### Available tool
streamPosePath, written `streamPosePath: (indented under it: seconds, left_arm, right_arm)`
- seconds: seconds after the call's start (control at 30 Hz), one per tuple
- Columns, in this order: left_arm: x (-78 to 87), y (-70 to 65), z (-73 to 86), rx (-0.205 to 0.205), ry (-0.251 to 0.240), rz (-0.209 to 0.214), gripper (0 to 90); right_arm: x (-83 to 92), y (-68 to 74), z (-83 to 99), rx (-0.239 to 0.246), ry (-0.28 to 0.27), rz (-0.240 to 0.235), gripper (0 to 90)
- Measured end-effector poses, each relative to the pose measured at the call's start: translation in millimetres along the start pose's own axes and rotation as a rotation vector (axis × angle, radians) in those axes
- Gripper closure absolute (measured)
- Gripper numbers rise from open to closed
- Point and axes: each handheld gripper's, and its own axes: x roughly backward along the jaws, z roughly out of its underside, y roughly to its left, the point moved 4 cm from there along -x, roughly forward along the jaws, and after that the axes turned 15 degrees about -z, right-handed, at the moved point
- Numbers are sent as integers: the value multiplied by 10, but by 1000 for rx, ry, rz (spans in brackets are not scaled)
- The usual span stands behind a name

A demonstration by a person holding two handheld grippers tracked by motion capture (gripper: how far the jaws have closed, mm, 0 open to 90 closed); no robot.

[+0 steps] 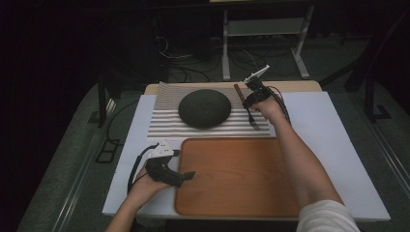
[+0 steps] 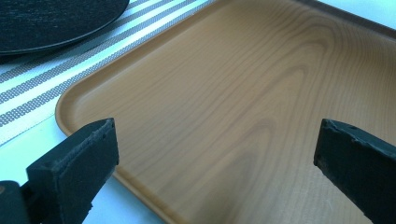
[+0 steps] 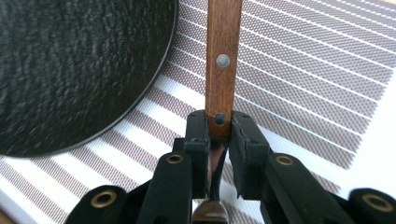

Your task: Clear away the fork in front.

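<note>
A fork with a brown wooden handle (image 3: pixel 223 46) is clamped at the lower end of its handle by my right gripper (image 3: pixel 219 128), which is shut on it. In the high view the right gripper (image 1: pixel 254 96) is just right of the dark round plate (image 1: pixel 204 107), with the fork's metal tines (image 1: pixel 255 124) hanging toward me over the striped placemat (image 1: pixel 164 125). My left gripper (image 1: pixel 186 175) stands open at the left edge of the wooden tray (image 1: pixel 237 179). Between its fingertips (image 2: pixel 74 158) there is nothing but the tray (image 2: pixel 233 93).
The placemat and tray lie on a white board (image 1: pixel 329 145) covering the table. The plate (image 3: pixel 70 70) sits left of the fork handle in the right gripper view. Beyond the table are a dark floor, cables and a metal stand (image 1: pixel 263 29).
</note>
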Motion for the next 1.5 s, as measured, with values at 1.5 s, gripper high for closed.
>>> streamPosePath:
  seconds: [1.5]
  left_arm:
    - [-5, -3, -5, 10, -15, -19, 0]
  right_arm:
    - [1027, 819, 1336, 300, -337, -315, 773]
